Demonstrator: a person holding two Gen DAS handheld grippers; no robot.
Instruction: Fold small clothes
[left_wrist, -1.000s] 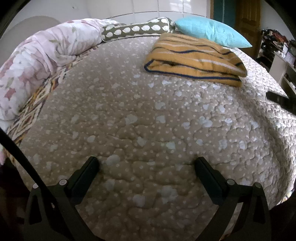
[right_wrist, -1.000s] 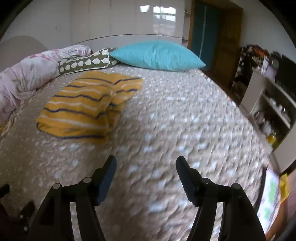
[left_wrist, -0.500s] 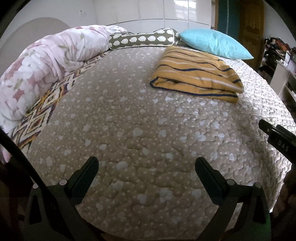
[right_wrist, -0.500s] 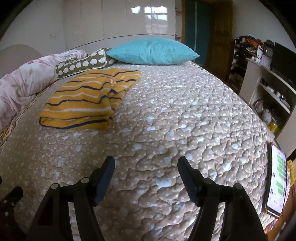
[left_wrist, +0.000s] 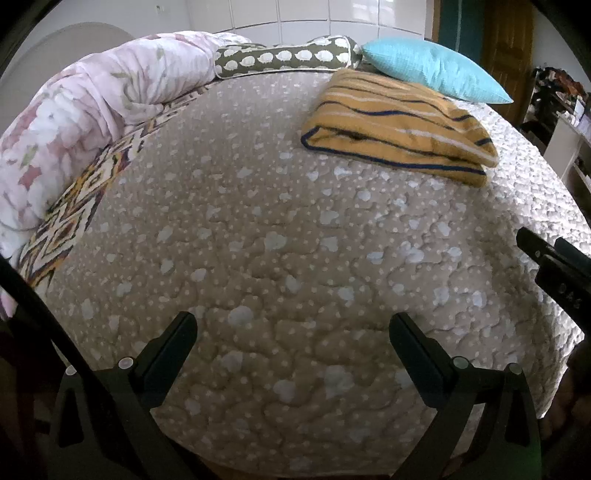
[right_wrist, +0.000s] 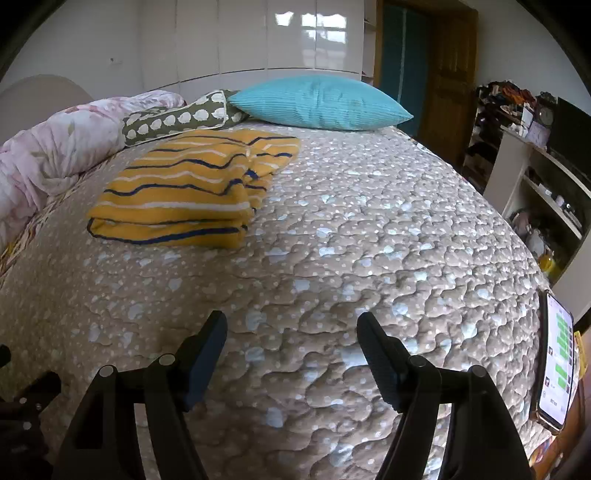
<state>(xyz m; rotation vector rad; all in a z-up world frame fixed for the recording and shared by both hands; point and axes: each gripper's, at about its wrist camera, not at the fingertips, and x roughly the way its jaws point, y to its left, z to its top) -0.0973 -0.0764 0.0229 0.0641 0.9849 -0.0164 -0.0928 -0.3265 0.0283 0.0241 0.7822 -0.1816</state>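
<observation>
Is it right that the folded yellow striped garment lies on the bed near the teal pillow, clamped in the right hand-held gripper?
Not clamped. The right wrist view shows the right hand-held gripper open and empty, well short of the folded yellow striped garment, which lies free on the bed near the teal pillow.

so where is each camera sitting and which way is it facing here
Left wrist: on the left gripper, angled down over the quilted bed toward the folded yellow striped garment; its open fingers and the right gripper's tip at the right edge show.
Right wrist: on the right gripper, facing the teal pillow and the phone; its fingers stand open, empty.
Shared: bed, garment, pillow, floral duvet.
</observation>
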